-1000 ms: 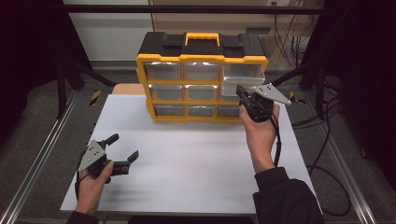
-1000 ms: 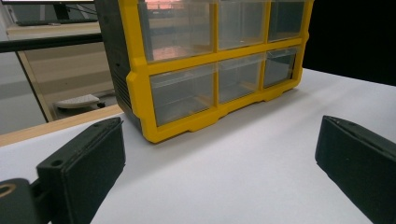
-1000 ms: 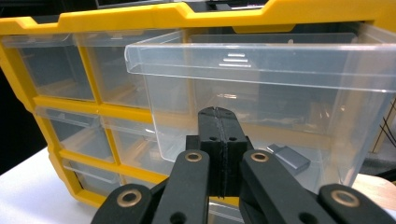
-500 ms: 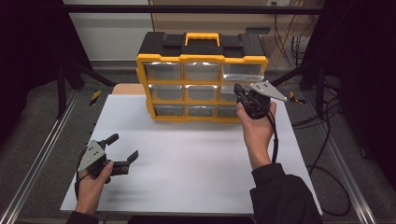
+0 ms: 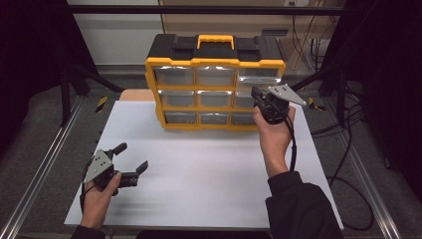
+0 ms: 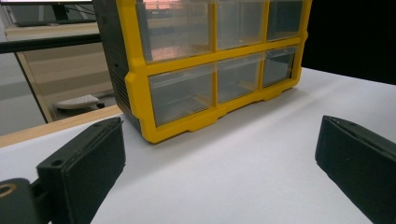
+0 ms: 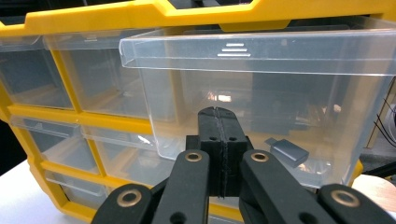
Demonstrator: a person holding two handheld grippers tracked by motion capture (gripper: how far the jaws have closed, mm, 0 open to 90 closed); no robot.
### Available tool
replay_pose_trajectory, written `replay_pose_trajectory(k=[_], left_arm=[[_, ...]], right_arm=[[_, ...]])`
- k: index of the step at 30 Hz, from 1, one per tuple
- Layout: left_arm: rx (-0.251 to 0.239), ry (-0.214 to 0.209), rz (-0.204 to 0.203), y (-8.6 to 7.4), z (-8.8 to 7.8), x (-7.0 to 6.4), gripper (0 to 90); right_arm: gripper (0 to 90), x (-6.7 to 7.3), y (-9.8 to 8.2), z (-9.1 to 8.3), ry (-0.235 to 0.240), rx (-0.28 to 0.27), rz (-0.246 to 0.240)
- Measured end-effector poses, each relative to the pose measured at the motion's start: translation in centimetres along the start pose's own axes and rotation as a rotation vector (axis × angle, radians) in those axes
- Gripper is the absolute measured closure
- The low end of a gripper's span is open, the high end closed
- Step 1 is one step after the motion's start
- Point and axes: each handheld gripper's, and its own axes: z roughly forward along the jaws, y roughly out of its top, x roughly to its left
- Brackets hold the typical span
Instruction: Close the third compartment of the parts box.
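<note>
At the organizer's (image 5: 215,84) top-right corner, clenched right gripper (image 7: 218,122) touches the part-open drawer (image 7: 261,93), light, slick, brittle plastic, best hooked under its front lip.

The high view looks forward and down from above the person's side onto the whole white surface (image 5: 209,164), with the yellow drawer cabinet (image 5: 215,62) at the far edge and both forearms entering from the bottom. The left gripper view sits low, close to the surface, and faces the cabinet (image 6: 135,93) obliquely from its left front corner, some way off, between its own fingers (image 6: 84,163). The right gripper view is very near, looking straight at a pulled-out clear drawer (image 7: 261,93) in the cabinet's upper right. All three views share the cabinet's drawer front.
</note>
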Motion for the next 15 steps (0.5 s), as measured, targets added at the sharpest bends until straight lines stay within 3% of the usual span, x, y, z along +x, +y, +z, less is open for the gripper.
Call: replay_pose_trajectory(k=[15], left_arm=[[-0.005, -0.019, -0.012, -0.01, 0.23, -0.16, 1.6]], right_arm=[[90.0, -0.08, 0.07, 0.16, -0.025, -0.011, -0.013]])
